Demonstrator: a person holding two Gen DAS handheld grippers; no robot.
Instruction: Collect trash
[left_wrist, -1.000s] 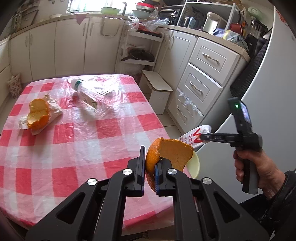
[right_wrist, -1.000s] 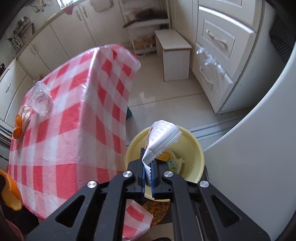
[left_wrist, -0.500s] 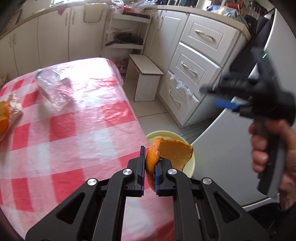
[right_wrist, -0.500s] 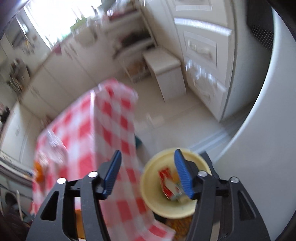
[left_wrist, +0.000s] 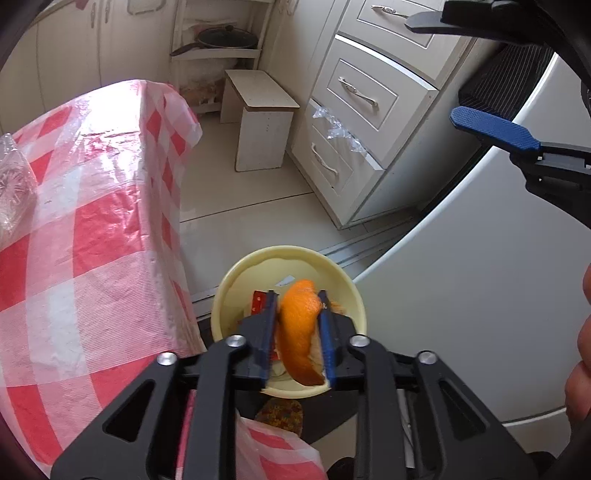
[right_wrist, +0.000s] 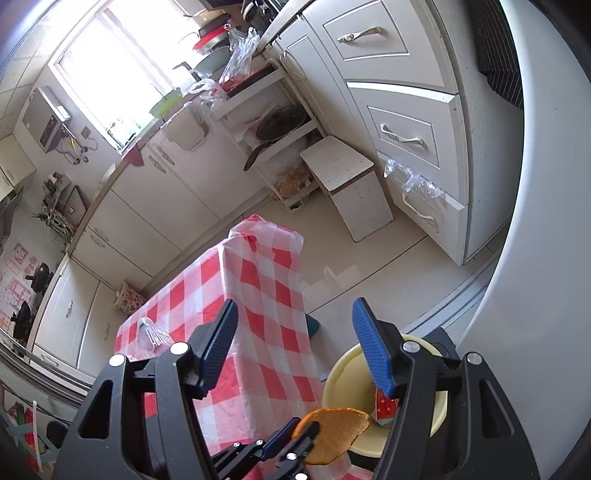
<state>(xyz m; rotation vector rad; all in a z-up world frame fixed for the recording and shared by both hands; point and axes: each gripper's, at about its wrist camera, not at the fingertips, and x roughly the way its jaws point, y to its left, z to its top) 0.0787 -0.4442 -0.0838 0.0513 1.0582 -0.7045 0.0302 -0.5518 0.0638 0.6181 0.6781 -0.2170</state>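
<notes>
My left gripper (left_wrist: 297, 328) is over the yellow trash bin (left_wrist: 236, 280) beside the table, with an orange peel (left_wrist: 299, 325) between its blue pads, which have spread apart; the peel looks loose. A red-and-white wrapper (left_wrist: 258, 297) lies in the bin. My right gripper (right_wrist: 295, 343) is open and empty, raised above the bin (right_wrist: 343, 376); it shows at the upper right of the left wrist view (left_wrist: 491, 129). The peel (right_wrist: 332, 434) and left gripper also show low in the right wrist view. A clear plastic bottle (right_wrist: 153, 334) lies on the checked table.
The red-and-white checked tablecloth (left_wrist: 85, 229) hangs down left of the bin. A white fridge (left_wrist: 480, 266) stands right of it. A small white stool (left_wrist: 262, 122) and drawers (left_wrist: 354, 99) are beyond on the tiled floor.
My left gripper moved right from the table to over the bin and its jaws widened around the peel. My right gripper dropped the wrapper into the bin, opened and rose.
</notes>
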